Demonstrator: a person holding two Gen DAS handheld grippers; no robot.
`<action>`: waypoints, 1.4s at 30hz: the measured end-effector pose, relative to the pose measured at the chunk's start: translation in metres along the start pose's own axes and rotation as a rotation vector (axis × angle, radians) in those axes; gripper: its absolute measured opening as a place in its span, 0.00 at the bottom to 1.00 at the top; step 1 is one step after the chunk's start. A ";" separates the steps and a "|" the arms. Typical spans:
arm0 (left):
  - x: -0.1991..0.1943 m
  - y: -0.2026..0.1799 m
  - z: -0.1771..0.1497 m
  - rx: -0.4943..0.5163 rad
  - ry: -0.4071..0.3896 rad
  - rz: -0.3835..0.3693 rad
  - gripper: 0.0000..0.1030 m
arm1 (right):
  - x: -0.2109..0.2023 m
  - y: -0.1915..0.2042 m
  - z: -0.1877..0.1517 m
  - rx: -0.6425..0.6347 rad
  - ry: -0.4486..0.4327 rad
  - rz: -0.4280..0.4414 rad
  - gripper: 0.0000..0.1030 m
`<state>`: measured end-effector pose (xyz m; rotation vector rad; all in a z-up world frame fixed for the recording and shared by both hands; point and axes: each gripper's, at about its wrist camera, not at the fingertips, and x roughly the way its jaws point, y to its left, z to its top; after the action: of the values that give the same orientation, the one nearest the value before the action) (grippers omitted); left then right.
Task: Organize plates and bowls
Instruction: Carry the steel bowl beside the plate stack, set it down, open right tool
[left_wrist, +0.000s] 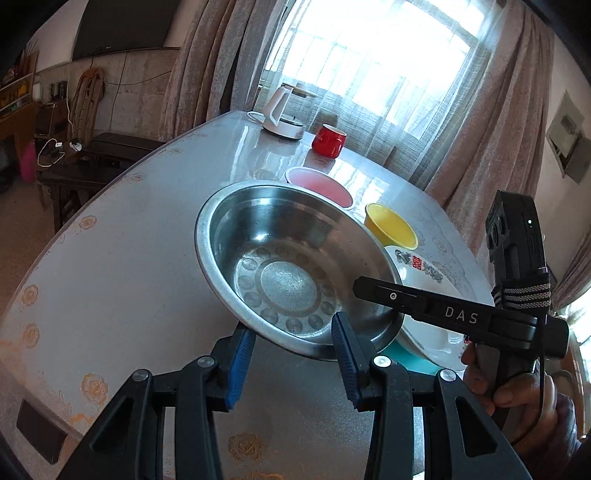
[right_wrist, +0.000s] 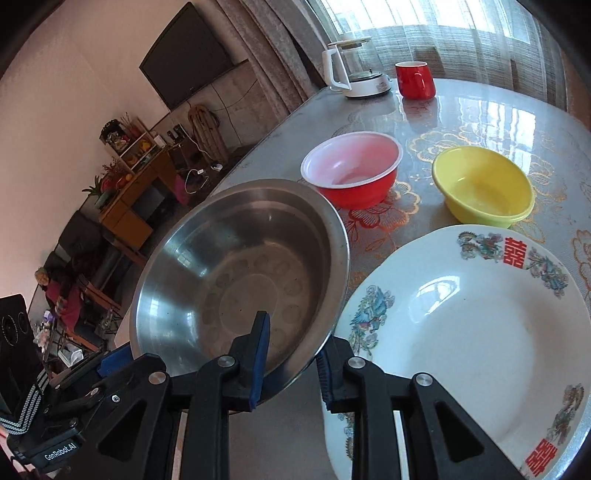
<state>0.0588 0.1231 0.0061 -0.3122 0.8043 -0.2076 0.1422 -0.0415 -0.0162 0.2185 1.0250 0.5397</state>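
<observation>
A steel bowl is tilted above the table, held at its rim by both grippers. My left gripper has its blue pads either side of the near rim, one inside and one outside. My right gripper straddles the rim on the other side, and its finger reaches into the bowl in the left wrist view. A white patterned plate lies to the right of the bowl. A red bowl and a yellow bowl stand behind.
A red mug and a white kettle stand at the far end of the table. A teal object lies under the plate. The table's left edge drops to the floor.
</observation>
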 end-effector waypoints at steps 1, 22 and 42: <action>0.001 0.004 -0.002 -0.010 0.002 0.004 0.41 | 0.006 0.002 -0.001 -0.005 0.016 0.000 0.23; 0.000 0.035 -0.014 -0.025 -0.019 0.200 0.44 | 0.024 0.034 -0.017 -0.221 0.040 -0.185 0.31; -0.016 0.015 0.002 0.074 -0.091 0.318 0.46 | -0.021 0.006 -0.011 -0.063 -0.105 -0.136 0.32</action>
<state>0.0502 0.1426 0.0129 -0.1197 0.7433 0.0746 0.1222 -0.0482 -0.0040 0.1189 0.9125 0.4315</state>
